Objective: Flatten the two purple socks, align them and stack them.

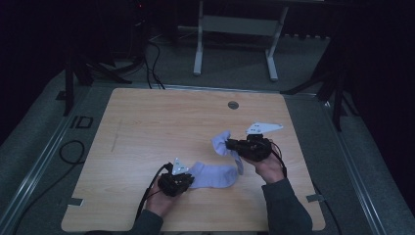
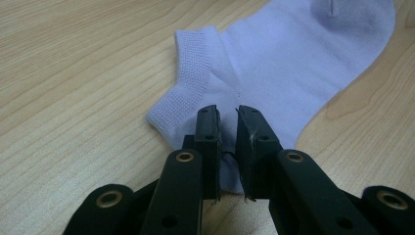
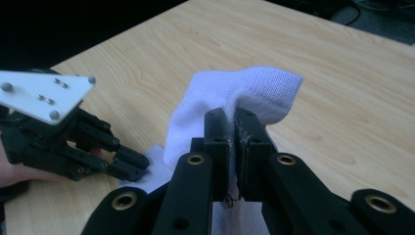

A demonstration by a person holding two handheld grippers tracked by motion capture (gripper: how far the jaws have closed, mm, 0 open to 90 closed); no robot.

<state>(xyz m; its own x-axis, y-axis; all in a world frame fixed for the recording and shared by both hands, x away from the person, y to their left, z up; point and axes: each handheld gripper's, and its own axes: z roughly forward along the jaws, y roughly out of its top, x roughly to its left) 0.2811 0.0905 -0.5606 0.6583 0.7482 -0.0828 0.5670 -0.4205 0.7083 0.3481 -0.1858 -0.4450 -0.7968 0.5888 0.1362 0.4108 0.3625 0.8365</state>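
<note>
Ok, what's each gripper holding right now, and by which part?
Both hold the white sock. The left gripper pinches its cuff end flat on the table; the right gripper is shut on the lifted toe end.

The right claw has its two black jaws pinched tight on a fold of white sock, lifting its toe end off the wooden counter, while the other claw rests at the left on the sock's flat end.
</note>
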